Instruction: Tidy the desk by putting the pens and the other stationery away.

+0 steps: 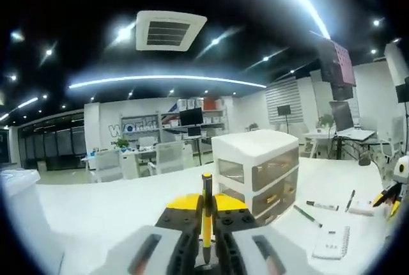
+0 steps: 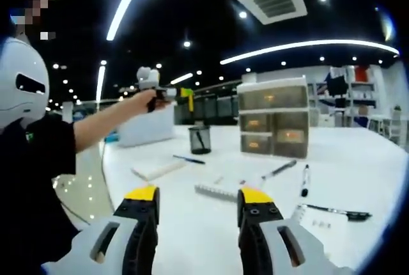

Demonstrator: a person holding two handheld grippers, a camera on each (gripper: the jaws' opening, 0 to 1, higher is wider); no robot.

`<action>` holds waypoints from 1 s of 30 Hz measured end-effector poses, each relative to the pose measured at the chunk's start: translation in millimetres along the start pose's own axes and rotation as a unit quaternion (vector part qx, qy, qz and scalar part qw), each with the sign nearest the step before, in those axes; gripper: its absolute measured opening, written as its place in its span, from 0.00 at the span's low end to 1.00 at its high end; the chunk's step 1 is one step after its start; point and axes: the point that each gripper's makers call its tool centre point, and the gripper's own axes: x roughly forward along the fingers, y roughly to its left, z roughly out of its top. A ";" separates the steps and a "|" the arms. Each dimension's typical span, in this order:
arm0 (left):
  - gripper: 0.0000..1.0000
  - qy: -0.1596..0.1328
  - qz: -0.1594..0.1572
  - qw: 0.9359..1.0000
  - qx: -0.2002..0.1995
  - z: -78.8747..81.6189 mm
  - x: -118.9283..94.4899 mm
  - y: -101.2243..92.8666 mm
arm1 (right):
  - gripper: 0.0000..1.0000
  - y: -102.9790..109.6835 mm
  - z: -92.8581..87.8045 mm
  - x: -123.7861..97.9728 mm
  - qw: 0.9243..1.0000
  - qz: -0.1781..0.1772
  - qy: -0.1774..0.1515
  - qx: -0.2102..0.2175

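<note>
On the tabletop (image 2: 358, 166) stands one drawer unit (image 2: 273, 118) with three drawers, and one dark mesh pen cup (image 2: 199, 139). In the right gripper view four pens lie loose: one blue-black near the cup (image 2: 188, 159), one grey beside the drawers (image 2: 278, 169), one short black marker (image 2: 305, 180), one long black pen (image 2: 335, 211). There is one spiral notepad (image 2: 216, 191), one pale ruler-like strip (image 2: 158, 171), and one yellow pen (image 1: 206, 220) between the left jaws.

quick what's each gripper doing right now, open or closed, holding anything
Left gripper: closed on a yellow pen, held upright.
Right gripper: open, holding nothing.
</note>
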 end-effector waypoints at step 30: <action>0.07 0.028 0.002 0.999 -0.021 -67.0 -4.5 -15.4 | 0.46 8.9 -8.8 4.5 1.000 0.005 0.010 0.001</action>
